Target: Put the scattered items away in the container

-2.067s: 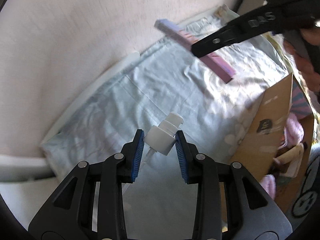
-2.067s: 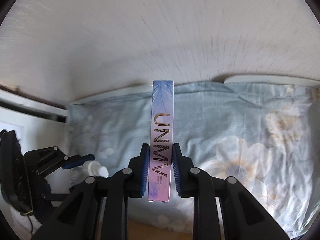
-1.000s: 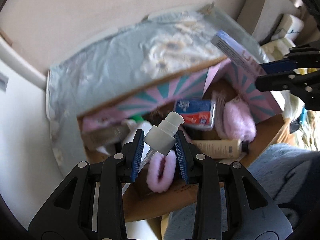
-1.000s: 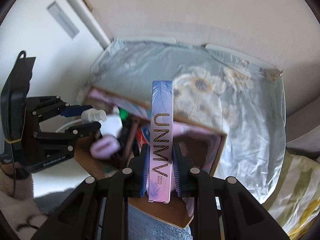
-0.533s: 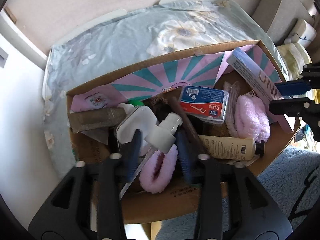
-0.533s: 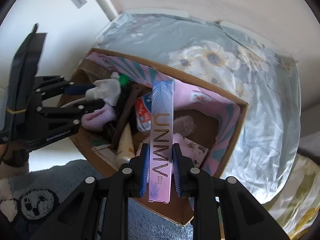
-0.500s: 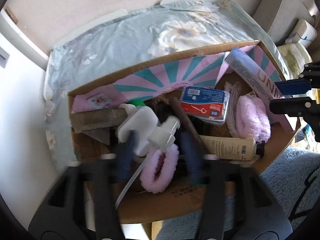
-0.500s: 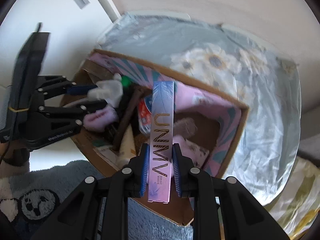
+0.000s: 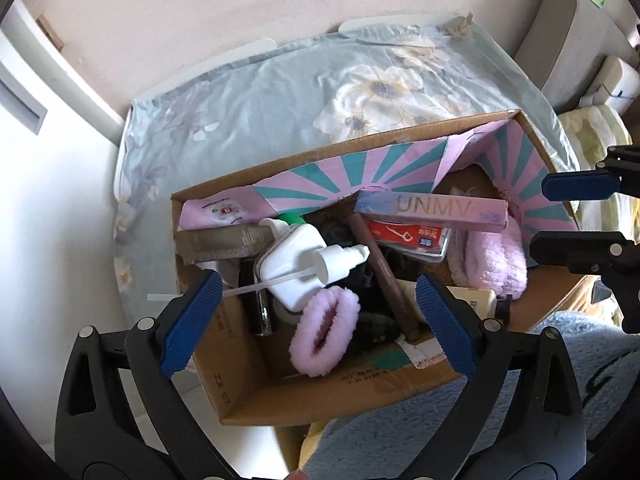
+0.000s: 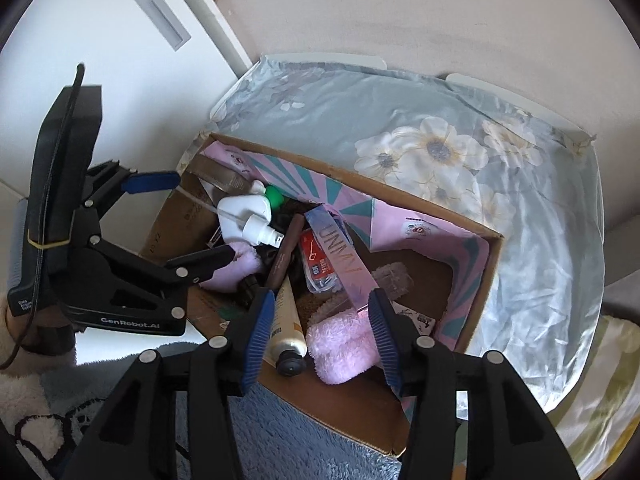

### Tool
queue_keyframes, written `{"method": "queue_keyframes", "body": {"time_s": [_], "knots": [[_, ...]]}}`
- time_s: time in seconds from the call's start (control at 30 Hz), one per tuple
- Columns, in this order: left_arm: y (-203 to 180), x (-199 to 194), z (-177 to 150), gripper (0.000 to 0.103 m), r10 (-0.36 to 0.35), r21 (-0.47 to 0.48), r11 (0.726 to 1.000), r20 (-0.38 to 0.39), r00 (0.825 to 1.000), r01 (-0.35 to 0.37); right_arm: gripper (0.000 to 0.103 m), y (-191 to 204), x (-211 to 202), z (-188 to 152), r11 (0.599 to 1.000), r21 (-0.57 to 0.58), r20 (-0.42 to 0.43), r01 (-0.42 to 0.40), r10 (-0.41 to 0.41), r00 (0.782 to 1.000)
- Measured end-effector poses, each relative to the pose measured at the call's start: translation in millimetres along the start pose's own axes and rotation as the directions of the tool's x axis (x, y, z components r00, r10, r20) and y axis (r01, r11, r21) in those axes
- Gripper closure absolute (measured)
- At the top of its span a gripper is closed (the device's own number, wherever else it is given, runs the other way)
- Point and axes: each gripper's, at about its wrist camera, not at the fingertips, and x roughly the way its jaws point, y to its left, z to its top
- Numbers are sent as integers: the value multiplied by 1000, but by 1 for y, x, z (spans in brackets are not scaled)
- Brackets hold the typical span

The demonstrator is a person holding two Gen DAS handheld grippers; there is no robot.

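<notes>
An open cardboard box (image 9: 320,400) (image 10: 340,416) lined with pink-and-teal paper holds several items. My left gripper (image 9: 316,296) (image 10: 204,216) hovers over its left half. Its jaws are opening wide and nothing is between them. The white pump head (image 9: 340,262) (image 10: 262,232) lies loose on a white bottle (image 9: 288,260) below. My right gripper (image 10: 320,306) (image 9: 560,216) is over the box's near right corner, jaws opening. The long lilac UNMV carton (image 10: 340,256) (image 9: 432,210) lies slanted across the items inside, free of the pads.
Pink fluffy pieces (image 9: 324,332) (image 10: 344,344), a red-and-white packet (image 9: 412,236), a cream tube (image 10: 286,320) and a brown stick (image 9: 384,276) crowd the box. It stands beside a floral sheet (image 9: 280,88). A white cupboard (image 10: 100,40) is left and a blue rug (image 9: 520,420) in front.
Both grippers have opened. The pump head dropped from the left jaws onto the white bottle. The UNMV carton left the right jaws and tipped down into the box.
</notes>
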Motion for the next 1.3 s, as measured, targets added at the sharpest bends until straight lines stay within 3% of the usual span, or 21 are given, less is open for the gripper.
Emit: {"method": "queue_keyframes", "body": {"time_s": [0.37,0.73,0.93,1.13,1.2,1.23,1.27,1.3], "knots": [[1,-18,0,5,-24,-53,998,32,999,26,58,4,-15,-6,999,52,37,9,-11,999],[1,-43,7,5,-86,-146,985,63,994,95,56,1,-36,2,947,293,-19,134,-134,991],[-1,-65,17,1,-61,-166,983,123,991,81,54,2,-42,0,914,359,-16,192,-199,980],[8,-93,34,1,4,-203,978,210,978,40,53,4,-54,5,874,404,14,271,-302,953],[12,-96,36,1,28,-230,973,230,973,26,45,9,-62,9,863,399,44,310,-355,934],[15,-96,35,1,35,-253,967,228,973,24,29,12,-65,10,858,395,58,328,-380,923],[17,-93,34,1,38,-272,962,218,975,23,19,14,-67,11,852,391,68,349,-405,912],[18,-91,33,1,34,-285,958,210,977,28,19,17,-68,11,843,389,77,372,-432,899]]}}
